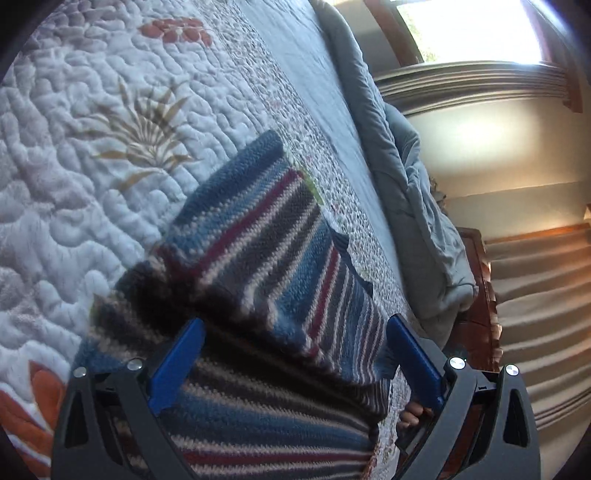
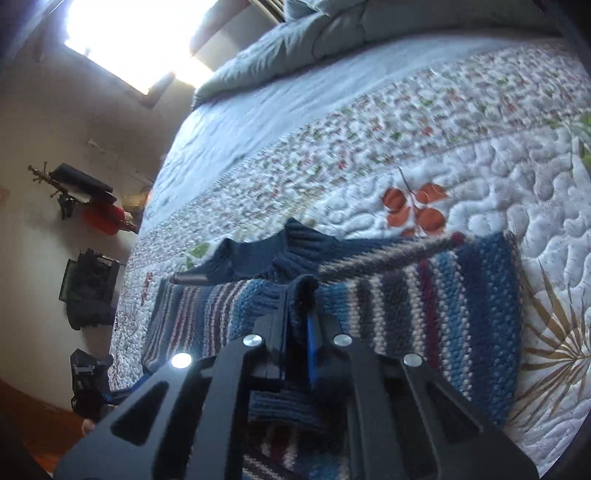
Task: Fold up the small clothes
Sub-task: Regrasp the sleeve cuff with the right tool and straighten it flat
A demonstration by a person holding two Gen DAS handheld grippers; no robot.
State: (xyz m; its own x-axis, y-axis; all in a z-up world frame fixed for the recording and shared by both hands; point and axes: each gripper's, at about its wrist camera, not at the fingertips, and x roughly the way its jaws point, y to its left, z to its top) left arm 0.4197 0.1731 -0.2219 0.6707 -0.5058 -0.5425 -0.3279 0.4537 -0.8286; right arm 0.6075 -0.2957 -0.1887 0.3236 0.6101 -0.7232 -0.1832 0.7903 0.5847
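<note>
A fold of the striped knitted sweater point(image 2: 424, 306) is being pinched between the clenched jaws of the right gripper point(image 2: 301, 295), with the navy collar point(image 2: 266, 254) just ahead of them. The left gripper point(image 1: 295, 325) is being held spread wide above the same sweater point(image 1: 258, 240), nothing clasped. The garment is lying on the quilted bedspread point(image 1: 74, 147), beyond both grippers.

You've got one striped knit sweater point(image 2: 424, 306) on one quilt point(image 2: 461, 155). One grey-blue duvet point(image 2: 295, 48) bunched at the far side. Two grippers: left gripper point(image 1: 295, 332), right gripper point(image 2: 299, 314). One window point(image 1: 469, 26). Your quilt shows two orange leaf-sprig prints and one tan palm print.
</note>
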